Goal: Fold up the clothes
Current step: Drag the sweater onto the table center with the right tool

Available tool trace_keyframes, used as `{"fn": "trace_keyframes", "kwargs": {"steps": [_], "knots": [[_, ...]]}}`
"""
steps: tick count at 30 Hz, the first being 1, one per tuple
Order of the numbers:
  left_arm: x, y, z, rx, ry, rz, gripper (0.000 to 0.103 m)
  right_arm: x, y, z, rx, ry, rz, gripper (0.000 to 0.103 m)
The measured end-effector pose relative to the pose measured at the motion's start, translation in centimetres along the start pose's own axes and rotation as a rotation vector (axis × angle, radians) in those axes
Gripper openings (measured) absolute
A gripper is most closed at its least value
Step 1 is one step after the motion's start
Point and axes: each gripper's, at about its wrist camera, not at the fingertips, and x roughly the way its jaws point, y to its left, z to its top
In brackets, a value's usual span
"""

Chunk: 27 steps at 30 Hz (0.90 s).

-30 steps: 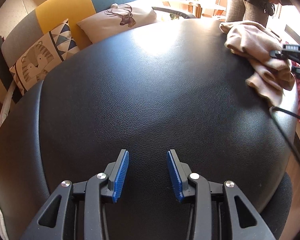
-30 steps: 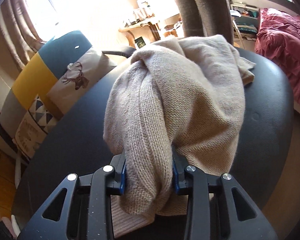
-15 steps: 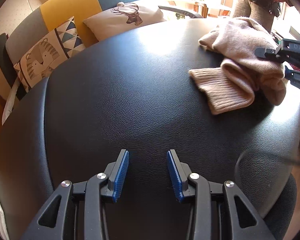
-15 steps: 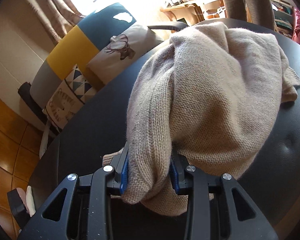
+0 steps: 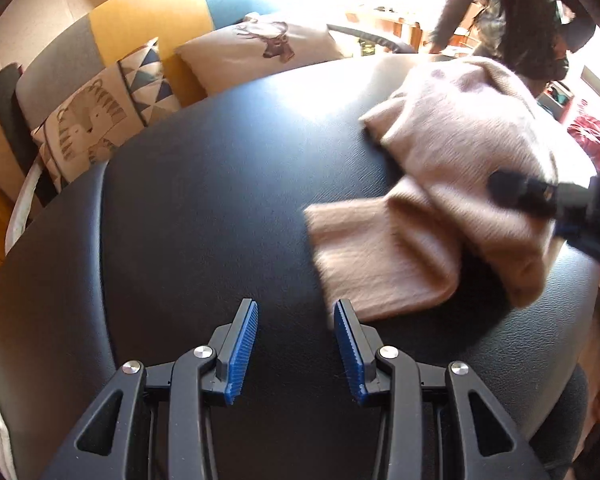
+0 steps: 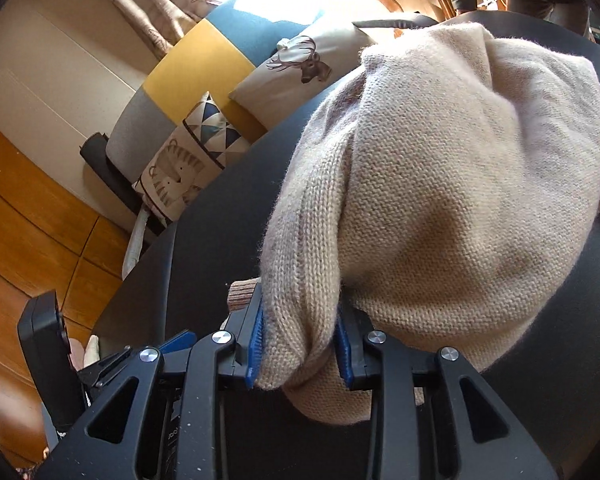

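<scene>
A beige knitted sweater (image 5: 460,152) lies bunched on the round black leather table (image 5: 220,200), right of centre. Its ribbed end (image 5: 372,256) reaches almost to my left gripper's right fingertip. My left gripper (image 5: 296,308) hovers open over bare table with nothing between its blue pads. In the right wrist view my right gripper (image 6: 300,300) has a thick fold of the sweater (image 6: 440,180) between its pads, which press on it as the jaws close further. The same gripper (image 5: 540,196) comes in from the right edge of the left wrist view, blurred.
A sofa with a deer cushion (image 5: 260,40) and a tiger cushion (image 5: 88,120) stands behind the table's left side. A person (image 5: 520,12) stands at the far edge. Red bedding (image 5: 596,144) lies on the right, wooden floor (image 6: 28,216) on the left.
My right gripper has dragged the sweater leftward across the table, towards the left gripper, and turned left. The ribbed end now lies near the left gripper, which has stayed put.
</scene>
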Motion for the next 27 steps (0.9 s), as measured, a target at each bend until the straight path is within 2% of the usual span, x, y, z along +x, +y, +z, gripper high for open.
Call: {"fn": "trace_keyframes", "kwargs": {"steps": [4,7,9,10,11,13,17,19,23,27], "knots": [[-0.1,-1.5,1.4,0.044,-0.002,-0.025,0.041,-0.6,0.5,-0.7,-0.013,-0.014,0.012,0.043],[-0.3,-2.4,2.9,0.086,-0.016,-0.038,0.041,-2.7,0.9,-0.9,-0.052,-0.091,-0.009,0.046],[-0.6,-3.0,3.9,0.113,-0.037,-0.050,0.041,-4.5,1.1,-0.8,-0.085,-0.172,-0.058,0.046],[-0.8,-3.3,4.4,0.119,-0.047,-0.066,0.041,-5.3,1.2,-0.6,-0.100,-0.214,-0.091,0.049],[-0.8,-3.6,4.8,0.118,-0.047,-0.076,0.041,-6.1,1.2,-0.5,-0.112,-0.252,-0.124,0.058],[-0.7,-4.2,5.8,0.113,-0.043,-0.092,0.041,-6.7,0.5,0.4,-0.113,-0.281,-0.185,0.066],[0.1,-5.6,7.2,0.117,-0.003,-0.122,0.041,-5.9,-2.1,2.2,-0.056,-0.243,-0.258,0.067],[0.0,-5.8,7.5,0.101,-0.006,-0.165,0.041,-5.0,-3.3,2.8,-0.031,-0.211,-0.268,0.067],[-0.7,-6.2,7.4,0.103,-0.024,-0.254,0.041,-3.6,-4.7,2.8,-0.004,-0.177,-0.252,0.067],[-0.2,-5.4,6.4,0.109,0.003,-0.282,0.041,-2.8,-5.2,2.4,0.012,-0.152,-0.237,0.067]]}}
